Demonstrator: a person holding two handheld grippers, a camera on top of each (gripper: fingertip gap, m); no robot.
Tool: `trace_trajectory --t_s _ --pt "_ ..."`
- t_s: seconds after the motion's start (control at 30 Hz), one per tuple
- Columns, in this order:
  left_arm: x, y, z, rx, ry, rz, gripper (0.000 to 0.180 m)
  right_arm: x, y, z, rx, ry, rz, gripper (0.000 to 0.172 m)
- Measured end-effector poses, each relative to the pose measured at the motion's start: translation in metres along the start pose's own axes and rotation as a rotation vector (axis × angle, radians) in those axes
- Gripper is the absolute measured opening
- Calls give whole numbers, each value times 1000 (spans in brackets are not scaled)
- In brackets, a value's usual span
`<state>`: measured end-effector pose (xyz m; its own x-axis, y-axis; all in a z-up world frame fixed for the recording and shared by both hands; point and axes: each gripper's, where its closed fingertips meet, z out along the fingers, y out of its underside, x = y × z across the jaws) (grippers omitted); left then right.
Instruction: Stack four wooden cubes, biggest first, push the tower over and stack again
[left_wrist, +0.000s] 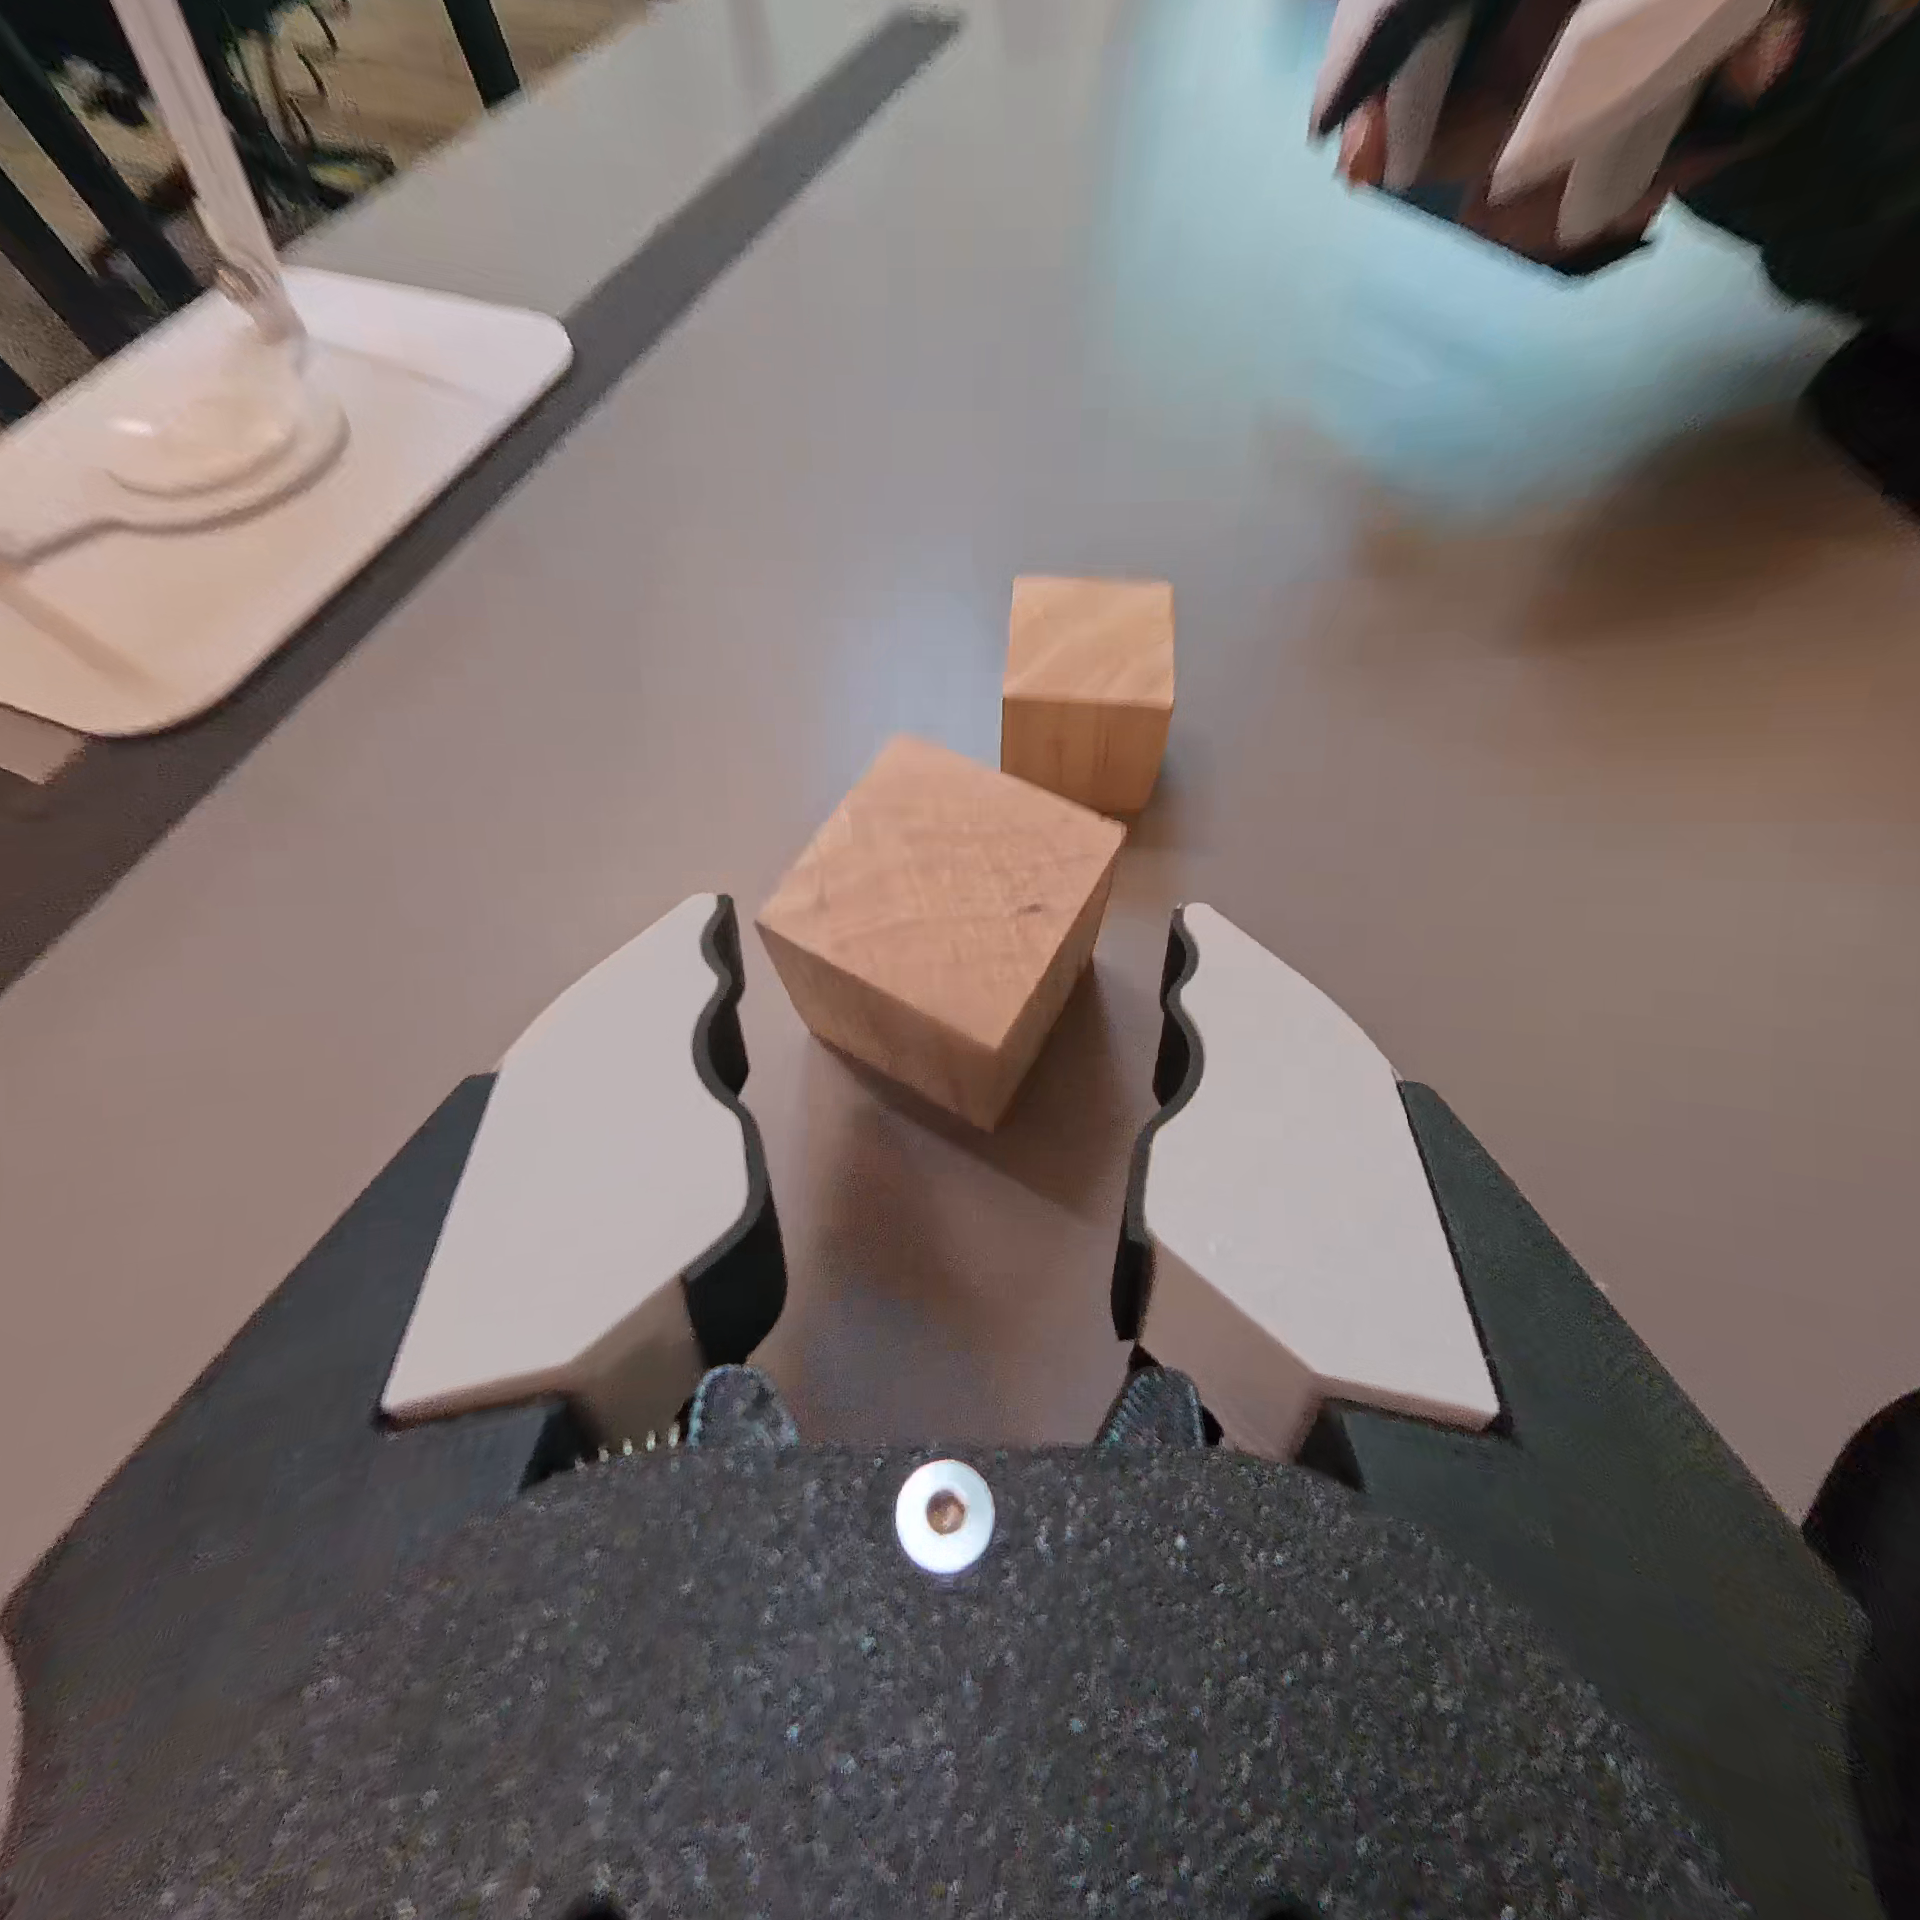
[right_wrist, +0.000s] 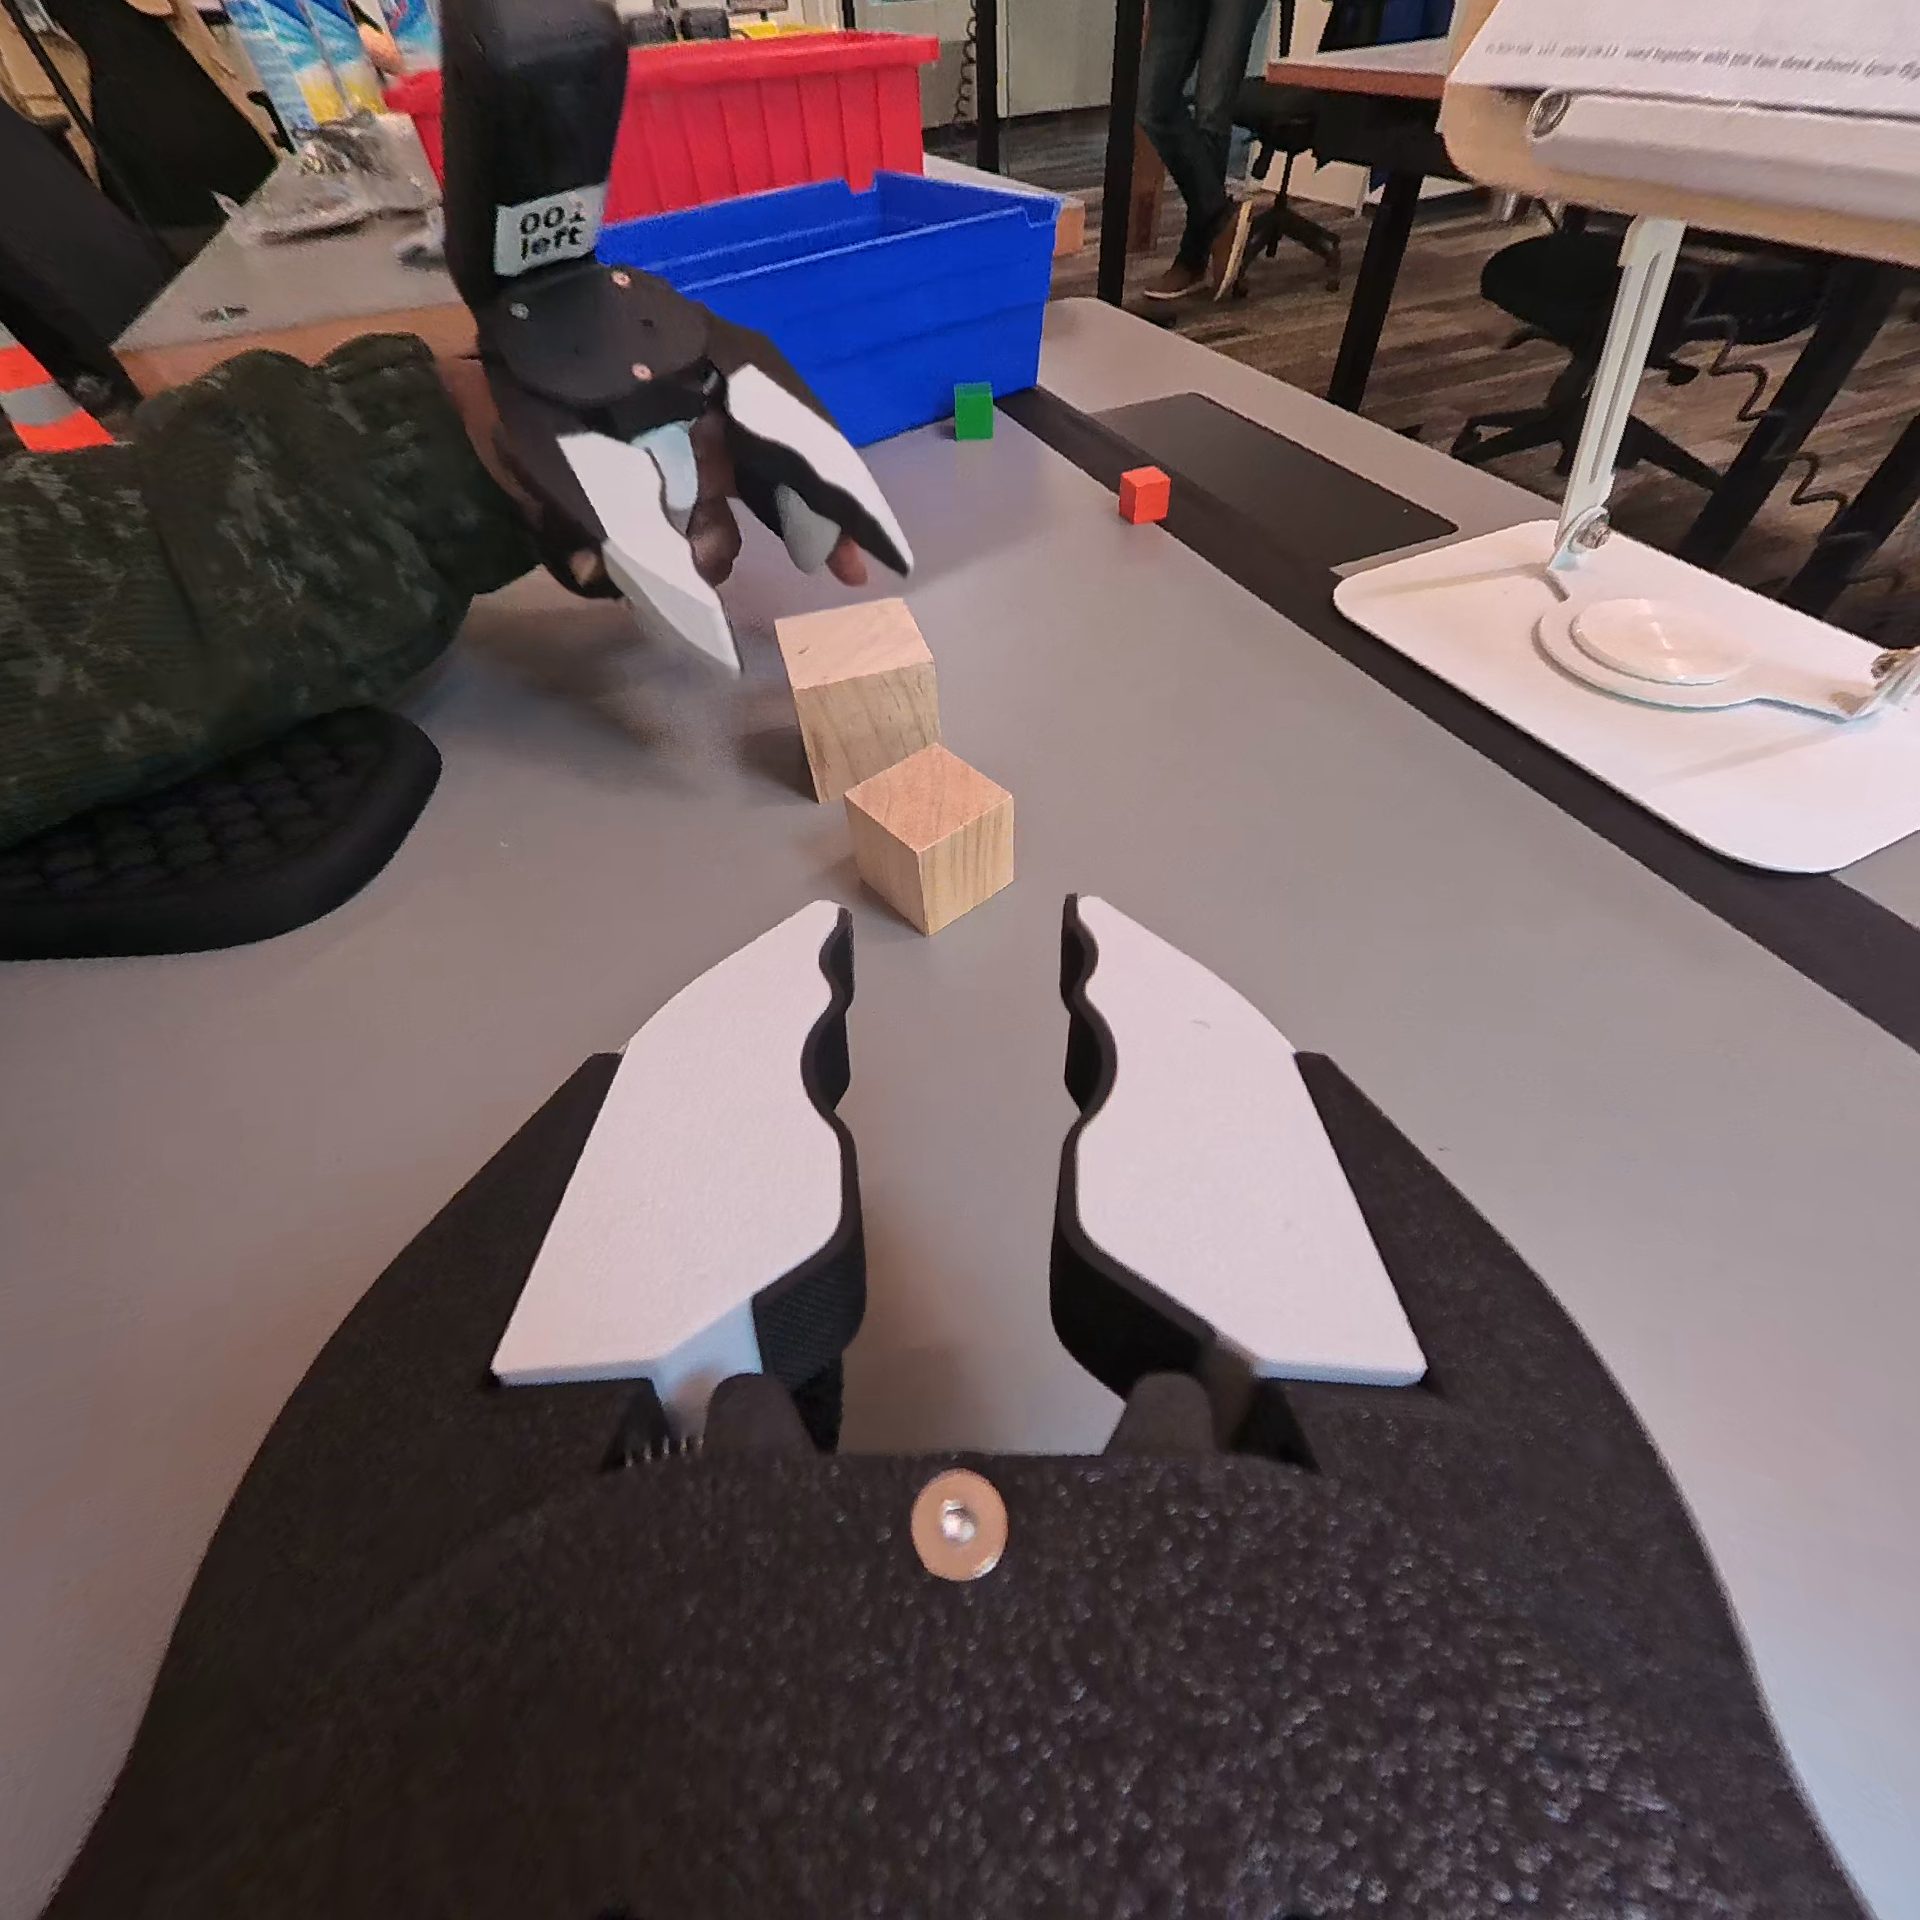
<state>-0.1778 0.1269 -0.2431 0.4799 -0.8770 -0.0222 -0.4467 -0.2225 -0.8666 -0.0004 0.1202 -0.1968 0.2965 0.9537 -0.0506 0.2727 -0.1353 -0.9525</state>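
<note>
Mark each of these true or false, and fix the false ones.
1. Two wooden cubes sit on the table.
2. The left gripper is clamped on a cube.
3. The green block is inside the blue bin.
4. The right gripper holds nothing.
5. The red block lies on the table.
1. True: a larger wooden cube and a smaller wooden cube stand close together on the table.
2. False: the left gripper is open, its pads clear of the larger cube.
3. False: the green block stands on the table in front of the blue bin.
4. True: the right gripper is open and bare.
5. True: the red block.
</note>
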Motion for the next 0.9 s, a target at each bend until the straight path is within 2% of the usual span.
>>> trace_trajectory --t_s 0.07,0.13,0.33,0.5,0.63,0.7,0.73,0.8,0.9 --pt "0 -20 -8 68 -25 2 73 2 -3 -2 18 4 0 38" --pt "7 -36 -6 74 -30 35 66 6 -4 -4 24 20 5 38" --pt "39 -29 43 -268 32 117 65 32 -14 -21 93 150 33 38" --pt "31 -26 68 -465 -32 199 64 68 -25 -47 213 338 88 39" --pt "27 -19 82 -603 -20 279 63 92 -27 -69 276 478 122 39" --pt "30 -11 84 -691 16 327 52 98 -28 -77 297 517 127 39" --pt "28 -10 85 -717 13 370 46 99 -29 -79 306 522 131 39" --pt "32 -10 82 -751 63 412 45 100 -31 -81 318 524 137 39" --pt "35 -26 70 -694 125 436 45 99 -31 -81 316 521 133 39"
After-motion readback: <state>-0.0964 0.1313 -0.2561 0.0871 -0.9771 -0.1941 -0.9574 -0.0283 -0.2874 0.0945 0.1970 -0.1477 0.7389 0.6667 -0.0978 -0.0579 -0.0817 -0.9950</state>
